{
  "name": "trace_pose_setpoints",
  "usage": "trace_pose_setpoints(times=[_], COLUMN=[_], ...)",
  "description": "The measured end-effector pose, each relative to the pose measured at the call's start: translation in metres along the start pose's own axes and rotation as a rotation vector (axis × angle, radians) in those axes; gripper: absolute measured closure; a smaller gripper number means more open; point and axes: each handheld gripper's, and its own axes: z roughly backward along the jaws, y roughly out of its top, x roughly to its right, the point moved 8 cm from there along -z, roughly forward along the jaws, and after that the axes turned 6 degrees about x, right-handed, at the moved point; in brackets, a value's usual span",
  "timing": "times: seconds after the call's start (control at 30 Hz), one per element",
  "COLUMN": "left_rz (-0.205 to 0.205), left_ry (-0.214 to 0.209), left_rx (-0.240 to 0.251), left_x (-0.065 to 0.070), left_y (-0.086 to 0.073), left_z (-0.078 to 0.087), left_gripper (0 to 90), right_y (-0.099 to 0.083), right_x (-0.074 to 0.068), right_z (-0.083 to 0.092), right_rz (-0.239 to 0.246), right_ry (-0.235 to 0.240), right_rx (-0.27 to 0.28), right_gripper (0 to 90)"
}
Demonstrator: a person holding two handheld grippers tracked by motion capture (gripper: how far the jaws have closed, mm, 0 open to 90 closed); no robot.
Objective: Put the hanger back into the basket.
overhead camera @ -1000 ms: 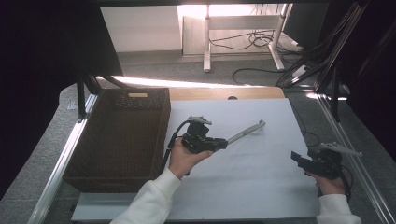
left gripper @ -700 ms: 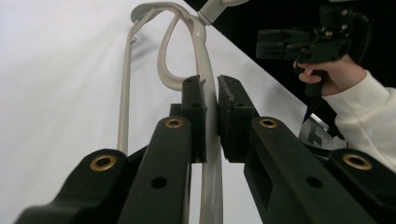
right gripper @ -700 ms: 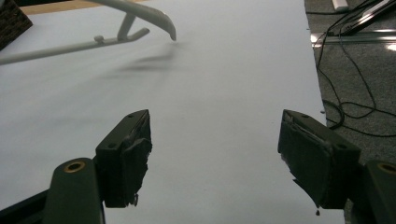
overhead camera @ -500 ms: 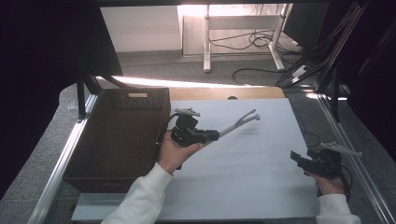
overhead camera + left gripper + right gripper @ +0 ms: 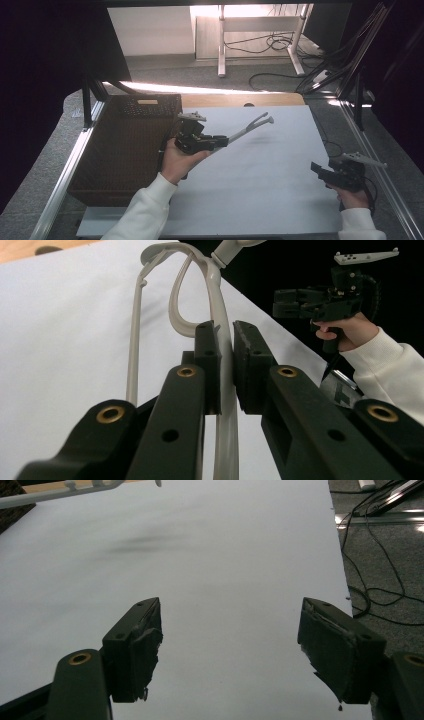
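My left gripper (image 5: 218,142) held the grey hanger (image 5: 172,310) clamped by one arm, lifted clear of the white table (image 5: 270,190) so it could swing toward the basket (image 5: 125,150) at nine o'clock. My right gripper (image 5: 230,645) waited at four o'clock, jaws apart and holding nothing.

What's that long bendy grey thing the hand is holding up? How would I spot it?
Start at the big white table, with the dark woven basket at its left side. Just right of the basket, the left hand-held gripper is shut on a pale grey plastic hanger that sticks out above the white. It's the one thin, light-coloured thing here, with a looped end and its own faint shadow.
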Motion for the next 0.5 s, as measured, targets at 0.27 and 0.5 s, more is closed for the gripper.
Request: trace_pose_setpoints(times=[0.27, 0.5], left_rz=[-0.011, -0.022], left_ry=[0.021, 0.041], left_rx=[0.045, 0.071], left_x=[-0.005, -0.009], left_y=[0.013, 0.020], left_z=[0.024, 0.042], left_gripper=[82.5, 82.5], right_y=[0.000, 0.000], right_x=[0.000, 0.000], right_z=[0.000, 0.000], right_rz=[-0.001, 0.000], right_ry=[0.002, -0.002], right_rx=[-0.003, 0.001], right_gripper=[26.2, 26.1])
